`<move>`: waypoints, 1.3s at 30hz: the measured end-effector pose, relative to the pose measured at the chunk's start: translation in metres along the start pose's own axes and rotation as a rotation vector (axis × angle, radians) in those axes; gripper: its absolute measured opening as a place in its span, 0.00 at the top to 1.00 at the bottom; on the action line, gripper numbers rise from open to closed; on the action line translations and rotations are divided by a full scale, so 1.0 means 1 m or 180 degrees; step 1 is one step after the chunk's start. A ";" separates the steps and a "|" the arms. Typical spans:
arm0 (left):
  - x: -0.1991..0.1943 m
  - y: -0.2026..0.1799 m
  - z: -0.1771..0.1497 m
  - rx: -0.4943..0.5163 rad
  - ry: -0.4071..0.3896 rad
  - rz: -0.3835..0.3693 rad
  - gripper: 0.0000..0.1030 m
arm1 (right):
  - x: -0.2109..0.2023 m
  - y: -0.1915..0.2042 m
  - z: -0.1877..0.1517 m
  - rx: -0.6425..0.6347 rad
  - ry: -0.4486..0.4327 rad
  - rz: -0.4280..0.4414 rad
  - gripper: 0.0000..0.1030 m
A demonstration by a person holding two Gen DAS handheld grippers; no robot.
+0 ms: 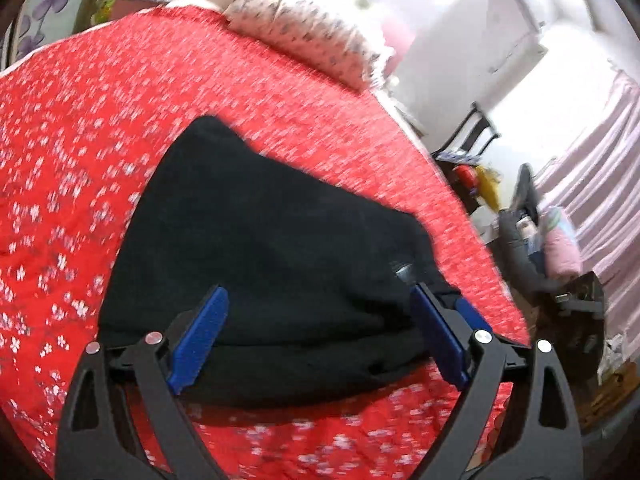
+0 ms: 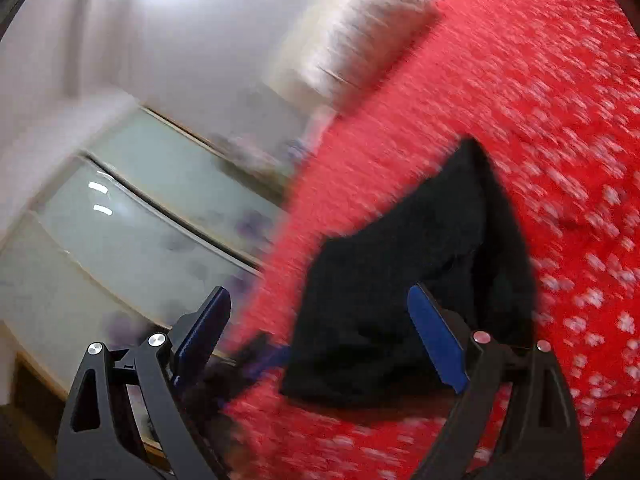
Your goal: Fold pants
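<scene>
Black pants (image 1: 260, 264) folded on red bedspread (image 1: 100, 120) — left gripper (image 1: 320, 300) and right gripper (image 2: 320, 300) jaws apart, empty

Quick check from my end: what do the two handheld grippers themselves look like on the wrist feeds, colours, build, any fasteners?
Both match. The left gripper and right gripper have black angular arms with triangular cut-outs, joined by round silver pivot pins. Their jaws carry flat blue pads with finely toothed edges. No cables, markings or sleeves are in view.
</scene>
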State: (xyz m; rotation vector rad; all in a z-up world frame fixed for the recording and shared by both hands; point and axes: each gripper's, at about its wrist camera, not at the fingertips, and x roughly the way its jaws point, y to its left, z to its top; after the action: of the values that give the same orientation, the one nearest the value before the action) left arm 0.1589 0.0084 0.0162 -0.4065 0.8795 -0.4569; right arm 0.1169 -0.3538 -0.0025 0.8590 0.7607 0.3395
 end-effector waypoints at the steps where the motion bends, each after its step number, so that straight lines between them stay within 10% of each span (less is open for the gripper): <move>1: 0.006 0.007 -0.002 -0.0060 0.0057 0.0082 0.12 | 0.003 -0.014 -0.002 0.0123 -0.0018 0.0053 0.14; 6: 0.012 0.019 -0.011 -0.0080 0.0095 0.0082 0.19 | -0.008 -0.037 -0.001 0.0315 -0.0083 0.0222 0.36; 10: -0.007 0.018 0.010 -0.0187 -0.0112 -0.0169 0.11 | -0.026 -0.016 0.019 0.0243 -0.0165 0.0365 0.05; 17: 0.021 0.008 0.083 -0.0288 -0.0137 -0.0516 0.04 | 0.009 0.007 0.058 0.0226 0.0205 0.0446 0.05; 22: 0.080 0.025 0.102 -0.0438 0.0165 -0.0061 0.06 | 0.049 -0.018 0.066 0.0374 0.0518 -0.0089 0.05; 30: 0.091 0.039 0.098 -0.0784 0.0221 0.0025 0.09 | 0.032 -0.033 0.060 0.0430 0.0548 0.0085 0.05; 39: 0.005 0.014 0.046 -0.0270 0.0128 -0.0756 0.04 | -0.026 0.007 0.022 0.0040 0.0723 0.0629 0.01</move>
State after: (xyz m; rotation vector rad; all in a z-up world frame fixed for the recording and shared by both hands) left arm 0.2012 0.0247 0.0321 -0.5851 0.8955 -0.6494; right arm 0.1146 -0.3761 0.0239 0.9195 0.8902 0.6163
